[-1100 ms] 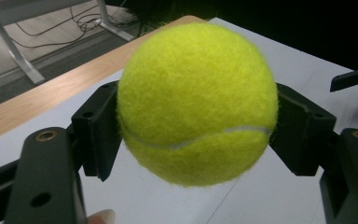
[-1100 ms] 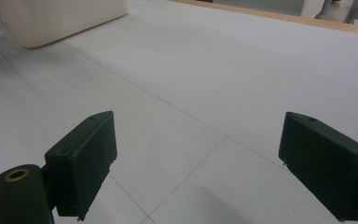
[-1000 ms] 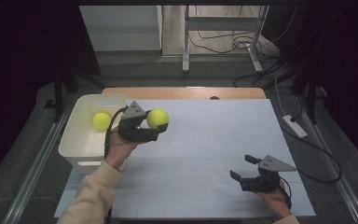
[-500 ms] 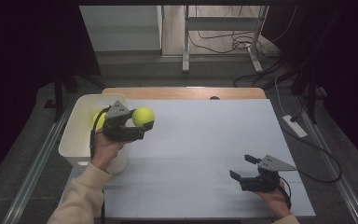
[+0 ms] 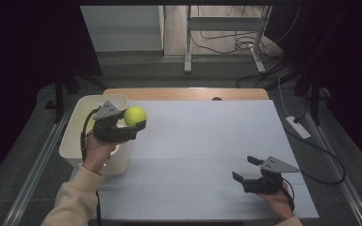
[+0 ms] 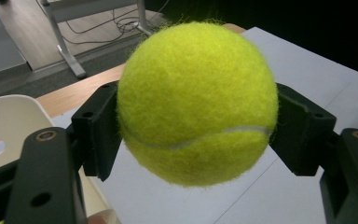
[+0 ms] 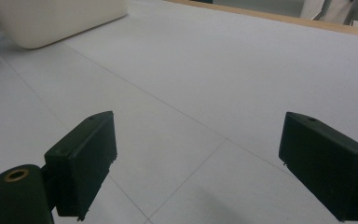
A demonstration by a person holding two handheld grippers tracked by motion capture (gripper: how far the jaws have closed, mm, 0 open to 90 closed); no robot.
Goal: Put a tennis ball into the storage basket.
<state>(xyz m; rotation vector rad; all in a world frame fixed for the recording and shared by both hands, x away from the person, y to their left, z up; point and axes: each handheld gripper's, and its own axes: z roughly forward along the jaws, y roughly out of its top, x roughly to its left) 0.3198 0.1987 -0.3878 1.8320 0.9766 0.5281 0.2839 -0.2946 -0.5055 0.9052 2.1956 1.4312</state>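
Pinching a yellow-green tennis ball (image 6: 198, 103) between their two black jaws, the left tongs (image 5: 133, 123) hold it up in the air, and the pads press on its two sides. In the left gripper view the ball sits fully between the jaws with its white seam running across the front. The right tongs (image 5: 243, 169) are spread wide, with nothing between the jaws, and they rest low over the near right part of the worktop (image 5: 207, 141).

The relation that matters for the coming move is between the ball and the white bin (image 5: 75, 139). From the high view the ball hangs just beside the right rim of the bin, more over the worktop edge than over the opening, and the body of the left tongs is over the bin itself. I judge that the ball must go a little more to the left before the jaws can let it drop inside. A ball has no long axis, so its turning does not matter. The left hand (image 5: 96, 148) is clearly the nearer one; the right hand is well apart from the bin.

The worktop is covered by a pale sheet with thin lines, and a strip of wood shows at the far edge. Behind it the room is dark, with a grey floor, cables and metal table legs.
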